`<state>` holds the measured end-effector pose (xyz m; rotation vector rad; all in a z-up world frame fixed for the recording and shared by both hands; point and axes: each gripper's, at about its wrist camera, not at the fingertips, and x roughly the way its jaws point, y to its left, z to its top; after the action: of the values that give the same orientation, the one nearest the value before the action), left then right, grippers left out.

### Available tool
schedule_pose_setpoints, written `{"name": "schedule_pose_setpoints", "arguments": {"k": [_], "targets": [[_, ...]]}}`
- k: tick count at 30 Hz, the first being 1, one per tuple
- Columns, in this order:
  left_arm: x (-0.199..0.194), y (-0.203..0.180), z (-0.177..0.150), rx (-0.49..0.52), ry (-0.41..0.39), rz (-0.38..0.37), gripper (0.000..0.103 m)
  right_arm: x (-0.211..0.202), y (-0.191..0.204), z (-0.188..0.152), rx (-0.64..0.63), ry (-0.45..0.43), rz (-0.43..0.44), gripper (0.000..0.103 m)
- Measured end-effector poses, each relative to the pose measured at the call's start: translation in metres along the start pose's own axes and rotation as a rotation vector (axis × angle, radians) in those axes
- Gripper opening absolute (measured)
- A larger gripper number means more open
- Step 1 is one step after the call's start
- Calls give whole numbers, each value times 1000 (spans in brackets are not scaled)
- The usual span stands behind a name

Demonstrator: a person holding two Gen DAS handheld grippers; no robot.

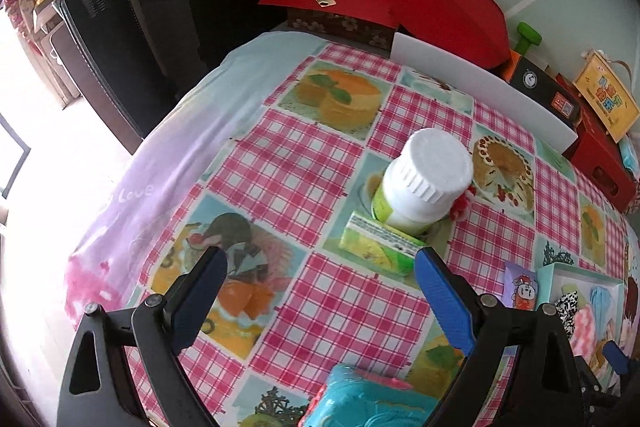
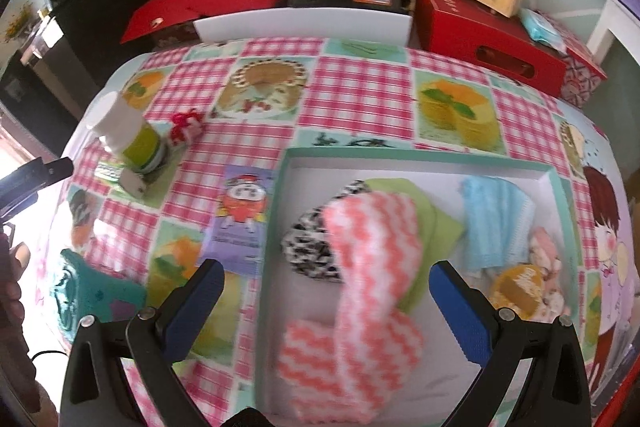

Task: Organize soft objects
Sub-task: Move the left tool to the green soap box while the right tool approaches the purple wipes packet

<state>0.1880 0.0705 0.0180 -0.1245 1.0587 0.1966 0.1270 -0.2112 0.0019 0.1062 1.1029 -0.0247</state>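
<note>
The tablecloth [image 2: 360, 83] looks like glossy, smooth plastic sheeting. The pink-and-white cloth [image 2: 372, 259] is fluffy knit fabric, the blue cloth [image 2: 496, 219] soft and ribbed. The tray [image 2: 420, 157] appears to be matt cardboard. The bottle [image 1: 420, 183] is smooth white plastic with a ridged cap.

Pink-white cloth [image 2: 372, 267] in teal-rimmed box [image 2: 420, 155], right gripper [image 2: 326, 281] spread wide

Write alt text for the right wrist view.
Open right gripper hovers over a teal-rimmed box holding a pink-and-white zigzag cloth, a blue cloth and other soft items, on a pink checked tablecloth.
</note>
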Motion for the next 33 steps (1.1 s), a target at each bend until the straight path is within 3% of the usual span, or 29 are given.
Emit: {"name": "schedule_pose_setpoints", "arguments": {"k": [9,21,33], "targets": [[-1,9,0,-9,0,4,95,6,34,5,-20,2,79,103],[-1,21,-5,-18,15,-6,95,27,51,7,-38,41,76,103],[17,30,-9,-62,60,-44,95,42,44,11,-39,37,166,103]]}}
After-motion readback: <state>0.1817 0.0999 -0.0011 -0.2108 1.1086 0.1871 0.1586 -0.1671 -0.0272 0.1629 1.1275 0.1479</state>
